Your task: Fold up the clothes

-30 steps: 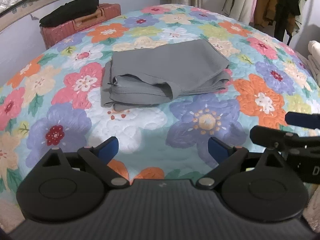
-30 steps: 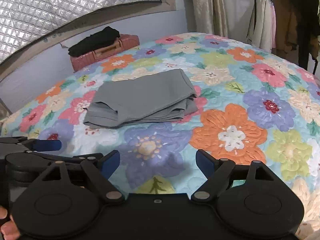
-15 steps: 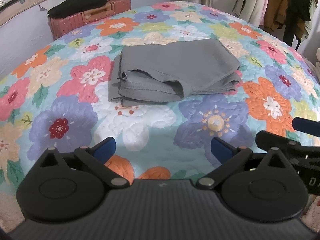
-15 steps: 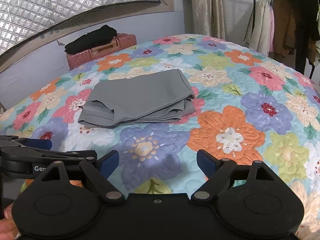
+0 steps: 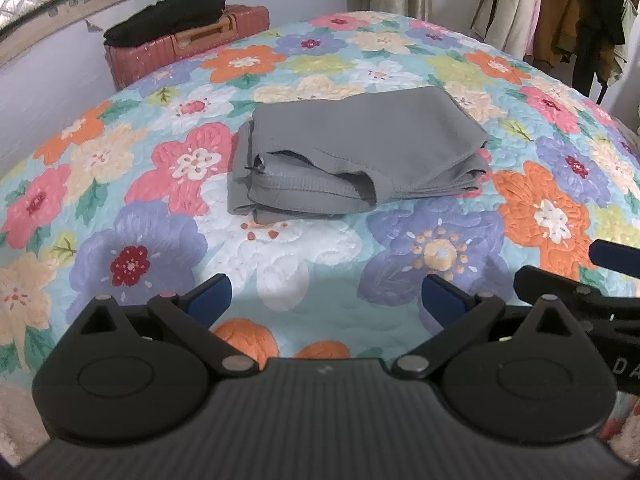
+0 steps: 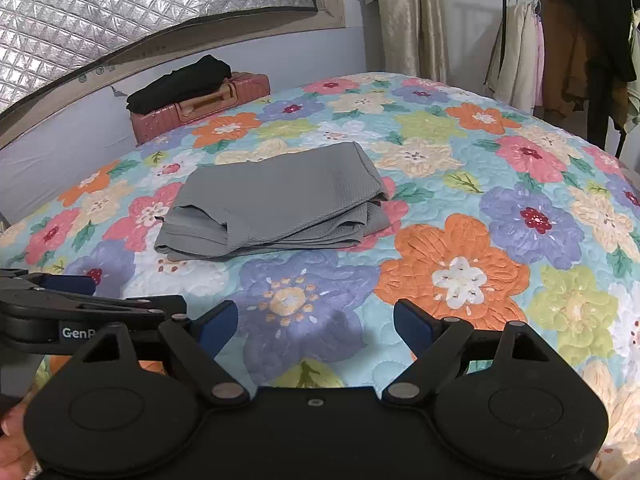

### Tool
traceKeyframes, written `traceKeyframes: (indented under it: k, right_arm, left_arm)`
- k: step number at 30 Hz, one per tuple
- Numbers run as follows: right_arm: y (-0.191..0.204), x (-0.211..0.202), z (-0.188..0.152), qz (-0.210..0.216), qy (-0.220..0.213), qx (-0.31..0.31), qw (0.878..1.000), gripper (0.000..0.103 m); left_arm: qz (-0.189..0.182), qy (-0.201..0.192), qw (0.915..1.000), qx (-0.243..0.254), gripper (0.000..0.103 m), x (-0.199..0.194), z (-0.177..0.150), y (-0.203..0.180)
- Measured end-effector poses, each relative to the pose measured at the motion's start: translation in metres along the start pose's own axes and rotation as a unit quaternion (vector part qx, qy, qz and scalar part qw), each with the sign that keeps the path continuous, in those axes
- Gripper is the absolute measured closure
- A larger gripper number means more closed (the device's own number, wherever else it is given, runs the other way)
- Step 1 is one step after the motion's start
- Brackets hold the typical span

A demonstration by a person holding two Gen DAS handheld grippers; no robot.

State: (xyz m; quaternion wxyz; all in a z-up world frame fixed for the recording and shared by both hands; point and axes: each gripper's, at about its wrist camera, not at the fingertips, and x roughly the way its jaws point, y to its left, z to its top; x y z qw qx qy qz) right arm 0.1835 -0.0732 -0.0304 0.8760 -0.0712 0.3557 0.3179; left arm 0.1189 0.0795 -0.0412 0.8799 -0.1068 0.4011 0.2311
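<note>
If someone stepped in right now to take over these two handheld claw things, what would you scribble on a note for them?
Left gripper: open, holding nothing, hovering over the floral quilt short of the clothing.
Right gripper: open, empty, beside the left one.
Grey garment: folded into a layered stack at mid-bed, touched by neither gripper.
Black garment: lies folded on the pink suitcase at the far edge.
Done: the grey piece looks folded.
Left: its near-left layers are a bit loose; perhaps tidy them. No other unfolded item is visible on the bed.
</note>
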Motion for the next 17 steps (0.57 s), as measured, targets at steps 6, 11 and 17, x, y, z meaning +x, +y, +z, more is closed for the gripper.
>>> traceKeyframes:
  k: [6,11,17]
  right_arm:
    - [-0.0065,-0.0038,0.0016,-0.008,-0.018,0.03,0.999,0.015]
    - [-0.0093,-0.0009,0.0008,-0.006,-0.01,0.041,0.999,0.015]
    - [-0.0089,-0.0007,0.0004,-0.008,-0.011,0.039,0.999,0.015]
  left_arm:
    - [0.013,-0.01,0.9999,0.002,0.0,-0.0035,0.0017,0.002]
    - [0.014,-0.006,0.9999,-0.002,0.0,-0.0025,0.0018,0.003]
    - [0.011,-0.004,0.9999,0.0,0.0,-0.0025,0.0013,0.0034]
